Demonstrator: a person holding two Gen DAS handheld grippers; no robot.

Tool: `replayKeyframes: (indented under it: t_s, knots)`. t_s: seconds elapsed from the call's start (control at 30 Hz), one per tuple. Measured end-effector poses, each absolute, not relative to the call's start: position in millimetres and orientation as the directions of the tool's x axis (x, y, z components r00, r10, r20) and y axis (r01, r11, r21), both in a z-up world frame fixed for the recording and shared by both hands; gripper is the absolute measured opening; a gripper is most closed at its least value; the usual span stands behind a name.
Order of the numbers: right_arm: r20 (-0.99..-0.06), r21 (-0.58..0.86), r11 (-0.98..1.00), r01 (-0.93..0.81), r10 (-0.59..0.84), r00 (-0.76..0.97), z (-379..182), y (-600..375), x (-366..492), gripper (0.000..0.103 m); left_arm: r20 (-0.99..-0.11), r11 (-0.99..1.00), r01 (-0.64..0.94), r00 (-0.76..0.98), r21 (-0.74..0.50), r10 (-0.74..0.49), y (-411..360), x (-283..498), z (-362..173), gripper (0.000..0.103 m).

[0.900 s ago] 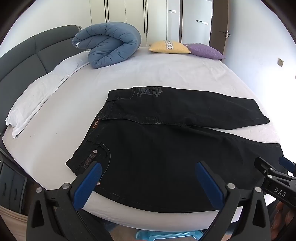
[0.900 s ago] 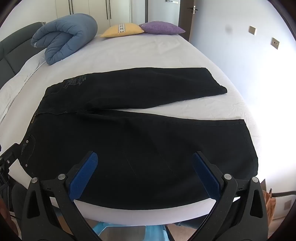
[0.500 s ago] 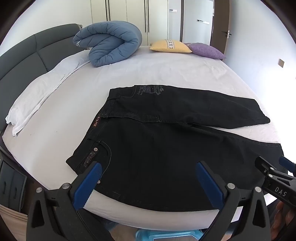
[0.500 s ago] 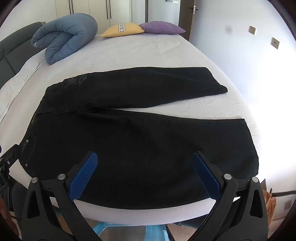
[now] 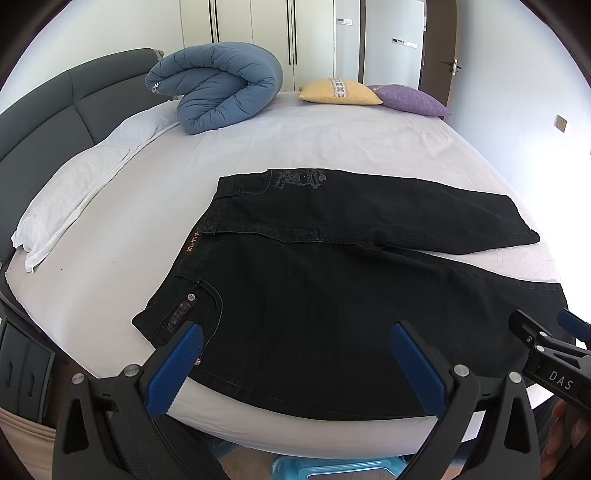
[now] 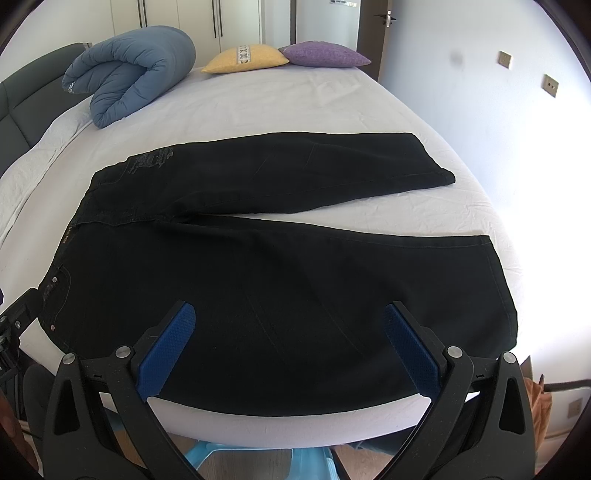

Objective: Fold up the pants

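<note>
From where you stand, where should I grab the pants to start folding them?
Grip the near leg's outer edge, coming from the bed's near side: the left claw at the waistband corner, the right claw toward the hem. The pants lie flat with legs spread, so likely the near leg lifts over the far one.

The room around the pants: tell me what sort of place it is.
A bedroom, most likely in a home. The black pants lie on a bed with a padded grey headboard, a rolled blue duvet and cushions, and tall wardrobe doors stand behind.
</note>
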State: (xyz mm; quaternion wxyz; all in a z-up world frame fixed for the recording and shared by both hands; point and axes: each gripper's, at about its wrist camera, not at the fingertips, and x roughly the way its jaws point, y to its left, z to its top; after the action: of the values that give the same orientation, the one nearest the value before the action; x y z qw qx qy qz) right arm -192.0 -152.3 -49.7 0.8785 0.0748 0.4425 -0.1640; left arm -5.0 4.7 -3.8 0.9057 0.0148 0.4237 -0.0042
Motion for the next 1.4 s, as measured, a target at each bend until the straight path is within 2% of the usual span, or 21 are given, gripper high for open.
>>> replayKeyframes:
  t_s: [1.4]
  knots:
    - [-0.806, -0.012, 0.938, 0.347, -0.214, 0.551, -56.2, -145.5, -190.7, 0.103, -0.773, 0.999, 0.022, 0.634, 0.027, 0.007, 4.3, -7.8, -5.5, 0.103]
